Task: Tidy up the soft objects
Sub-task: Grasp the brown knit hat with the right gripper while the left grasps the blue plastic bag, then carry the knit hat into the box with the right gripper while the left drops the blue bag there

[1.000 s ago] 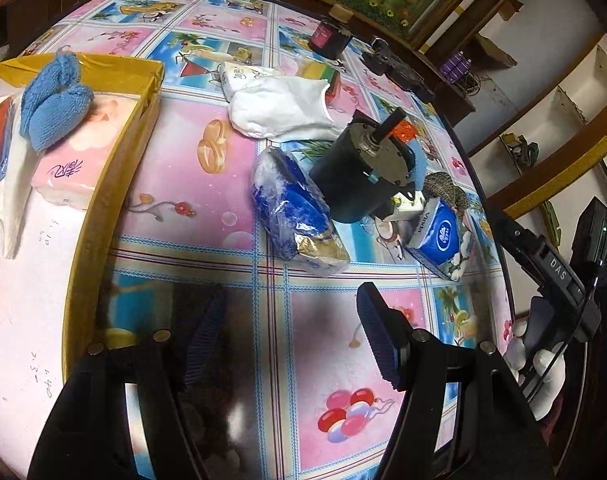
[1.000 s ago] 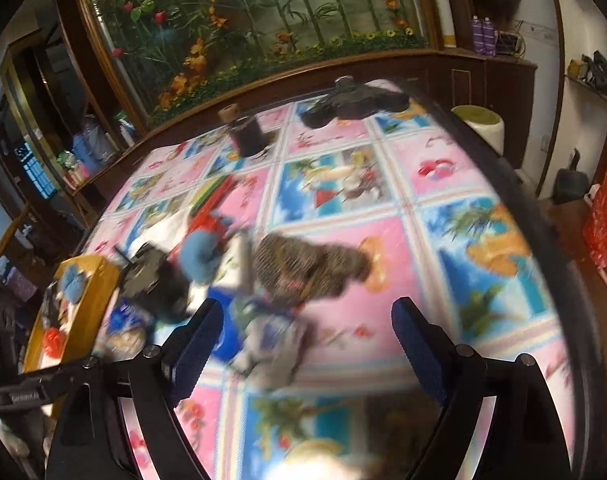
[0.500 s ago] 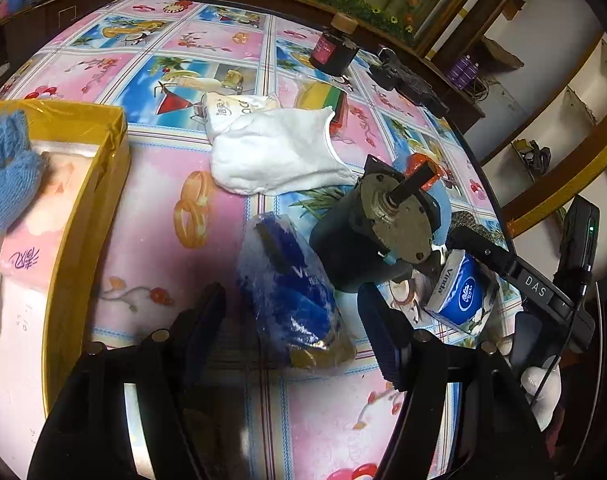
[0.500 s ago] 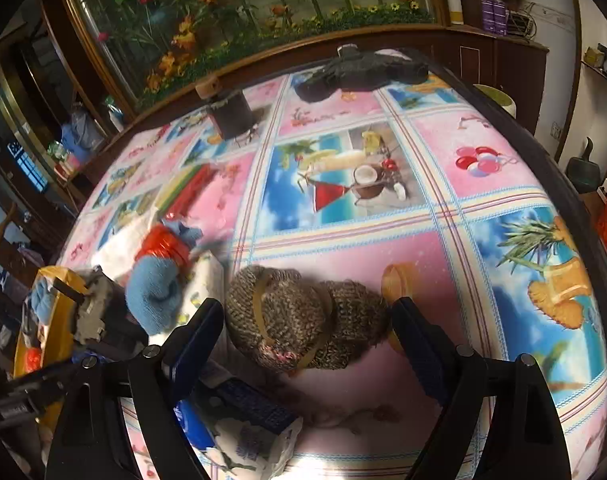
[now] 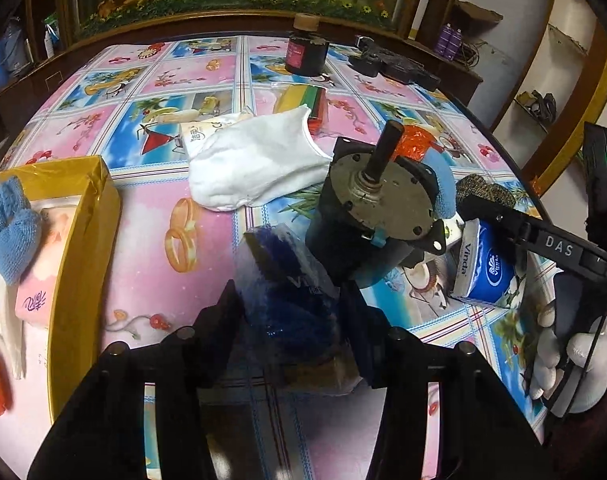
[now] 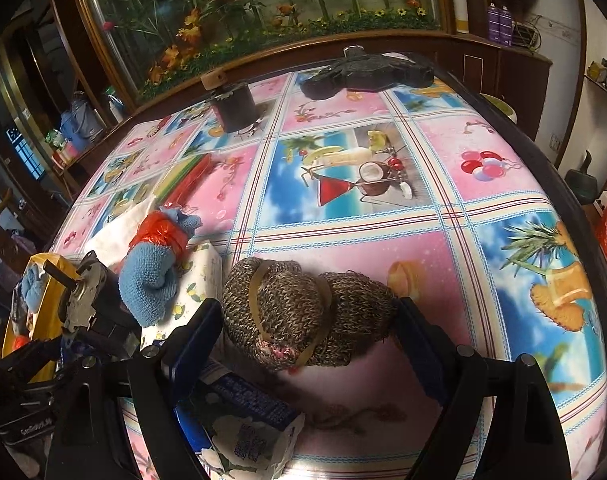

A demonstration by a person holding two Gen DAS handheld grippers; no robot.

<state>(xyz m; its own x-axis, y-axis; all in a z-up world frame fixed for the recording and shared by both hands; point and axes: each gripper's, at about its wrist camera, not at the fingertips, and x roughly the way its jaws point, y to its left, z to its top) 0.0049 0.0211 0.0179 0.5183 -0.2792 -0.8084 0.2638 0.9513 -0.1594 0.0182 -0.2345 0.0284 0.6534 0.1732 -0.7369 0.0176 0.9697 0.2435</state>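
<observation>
My left gripper (image 5: pixel 291 316) is open, its fingers on either side of a blue sponge in clear plastic wrap (image 5: pixel 291 300) lying on the table. My right gripper (image 6: pixel 307 332) is open, its fingers either side of a brown knitted bundle tied with a rubber band (image 6: pixel 299 312). A white sock (image 5: pixel 255 164) lies beyond the sponge. A blue knitted piece with red wrap (image 6: pixel 155 260) lies left of the brown bundle. The yellow box (image 5: pixel 83 248) at the left holds a blue knitted piece (image 5: pixel 9 228) and a pink pack.
A heavy black motor with a shaft (image 5: pixel 367 216) stands right beside the sponge. A blue Vinda tissue pack (image 5: pixel 487 268) (image 6: pixel 243 412) lies near my right gripper. A dark jar (image 6: pixel 235 104), a black object (image 6: pixel 367 72) and coloured sticks (image 5: pixel 307 100) sit at the far side.
My left gripper moved forward until its fingers stand around the wrapped sponge. My right gripper moved forward and down until its fingers stand around the brown knitted bundle.
</observation>
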